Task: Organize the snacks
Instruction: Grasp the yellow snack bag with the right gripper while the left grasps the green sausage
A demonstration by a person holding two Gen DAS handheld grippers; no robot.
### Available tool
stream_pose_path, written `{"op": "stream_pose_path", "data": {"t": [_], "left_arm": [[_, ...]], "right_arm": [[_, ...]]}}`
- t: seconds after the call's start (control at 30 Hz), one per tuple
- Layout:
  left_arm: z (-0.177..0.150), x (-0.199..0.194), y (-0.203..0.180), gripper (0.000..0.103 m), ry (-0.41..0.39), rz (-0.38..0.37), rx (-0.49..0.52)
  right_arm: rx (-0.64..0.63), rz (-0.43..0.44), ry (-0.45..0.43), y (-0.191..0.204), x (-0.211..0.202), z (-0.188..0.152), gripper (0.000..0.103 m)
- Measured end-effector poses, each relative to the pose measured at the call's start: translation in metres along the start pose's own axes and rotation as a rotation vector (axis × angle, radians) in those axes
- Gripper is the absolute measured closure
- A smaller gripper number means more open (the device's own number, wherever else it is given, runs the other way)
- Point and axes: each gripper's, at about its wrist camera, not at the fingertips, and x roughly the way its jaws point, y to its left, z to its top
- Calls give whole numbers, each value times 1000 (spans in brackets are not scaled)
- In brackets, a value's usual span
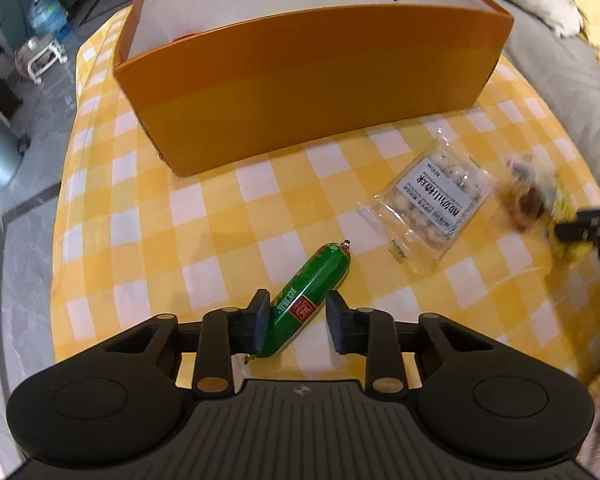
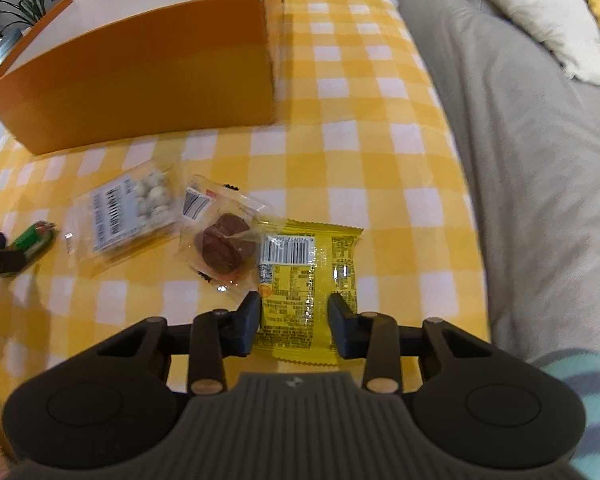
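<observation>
An orange box is standing open-topped on the yellow-and-white checked cloth that is covering the surface. Its inner walls are white, and from the left wrist view only a small reddish-orange sliver is showing low against the inside; what it belongs to cannot be told, and the rest of the interior is hiding behind the near wall. From the right wrist view the same box is showing only its walls, nothing of its contents.

The snacks are all lying outside the box, on the cloth in front of it. The left gripper is holding its jaws apart around the near end of a green sausage stick; the left finger is touching or nearly touching the wrapper, while the right finger is standing clear of it. Beyond it to the right a clear bag of white round candies is lying flat.

The right gripper is sitting with its jaws wide, straddling the near part of a yellow packet without pinching it. A clear wrapper holding a brown round snack is overlapping the yellow packet's left edge, and the candy bag is resting just left of that. A grey cushion is running along the right side.
</observation>
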Motion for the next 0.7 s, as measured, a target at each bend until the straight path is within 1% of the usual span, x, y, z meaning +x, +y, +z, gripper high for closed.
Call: {"op": "stream_pose_path", "data": {"t": [0.13,0.23,0.3,0.37,0.4,0.47,0.53,0.6,0.7], "left_arm": [[-3,-4,3,73,3,-60,-65],[-4,-5,0,73,-1,-67,-58],[-4,-4,-4,72,-7,-45,-16],[-3,-2,-11,71,-5,-16,61],[-1,0,-14,68,-1,-4,105],[0,2,-18,64,9,1,170],[3,7,-21,59,26,4,221],[4,11,-25,59,36,25,266],[7,17,-30,59,55,41,308]], "right_arm": [[15,76,45,7,-5,-8,70],[9,112,79,16,-7,-14,70],[8,128,89,20,-7,-17,69],[25,145,91,20,-7,-18,67],[34,144,89,19,-6,-17,66],[61,149,76,15,-7,-17,58],[81,136,64,11,-7,-17,49],[87,126,60,10,-7,-16,43],[71,114,59,13,-4,-16,42]]}}
